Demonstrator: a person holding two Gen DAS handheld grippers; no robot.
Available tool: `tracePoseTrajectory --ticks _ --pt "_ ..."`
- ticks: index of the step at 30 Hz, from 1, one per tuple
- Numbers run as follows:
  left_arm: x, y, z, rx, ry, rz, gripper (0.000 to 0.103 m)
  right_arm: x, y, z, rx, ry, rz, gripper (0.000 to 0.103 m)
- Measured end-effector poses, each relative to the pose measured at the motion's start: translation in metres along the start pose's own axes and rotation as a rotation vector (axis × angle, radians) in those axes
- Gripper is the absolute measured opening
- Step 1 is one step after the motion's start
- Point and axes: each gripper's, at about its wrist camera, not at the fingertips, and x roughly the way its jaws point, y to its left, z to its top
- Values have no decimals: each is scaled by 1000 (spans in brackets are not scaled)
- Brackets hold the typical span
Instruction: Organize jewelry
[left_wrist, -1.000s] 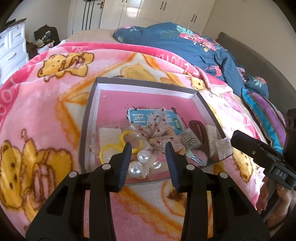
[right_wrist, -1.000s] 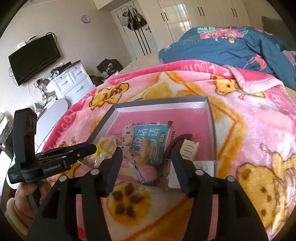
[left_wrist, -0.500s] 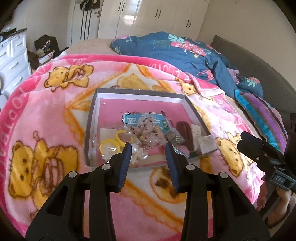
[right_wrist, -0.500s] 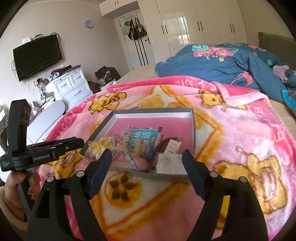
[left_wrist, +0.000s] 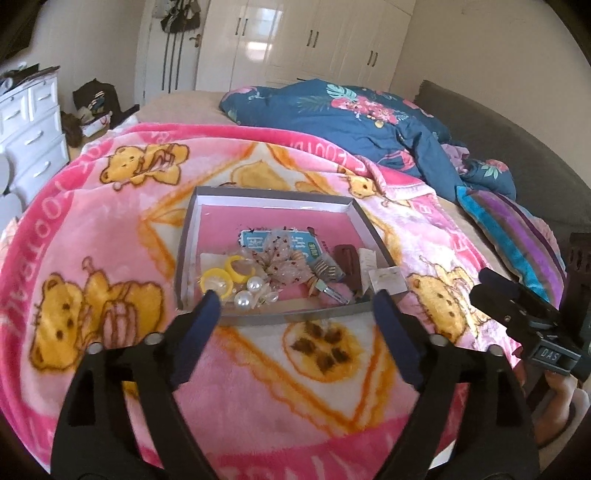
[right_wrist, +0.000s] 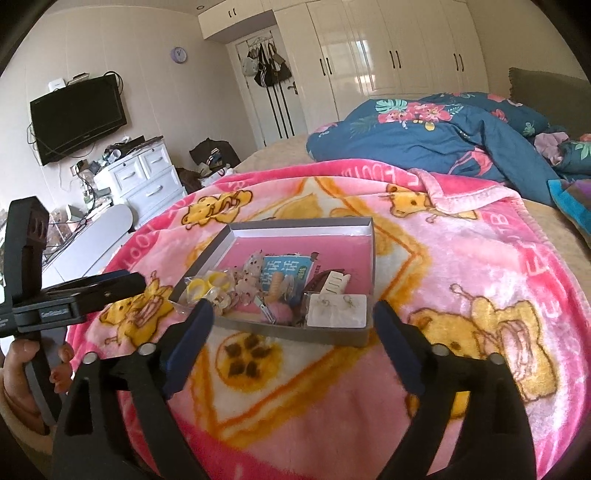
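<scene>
With both my left tongs (left_wrist: 295, 306) and right tongs (right_wrist: 293, 317) released before the tray (left_wrist: 280, 317), I should lower onto one piece.

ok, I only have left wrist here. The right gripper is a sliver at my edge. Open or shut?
Observer: Open. In right wrist, the right gripper has its jaws wide apart with nothing between them, short of the tray.
Operator: White card in the tray's near right corner, anything on it?
Observer: Yes, the white card carries a pair of small earrings.
Operator: Where is my left gripper relative to the tray?
Observer: The left gripper points at the tray's near left corner. Its tip is beside that corner, not over the tray.
</scene>
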Motion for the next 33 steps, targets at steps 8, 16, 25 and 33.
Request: tracePoseTrajectory --ticks 8,16,25,33 --pt "-25 11 -10 -54 -8 66 94 -9 2 1 9 -17 21 94" --pt "-50 11 -24 -65 -31 115 94 -28 12 3 -11 -59 40 94" --pt "-68 -3 -41 -59 -63 128 94 -49 17 -5 -29 -89 44 99" --pt "-74 -17 -55 -45 -72 120 94 -63 19 -19 -50 -98 35 99"
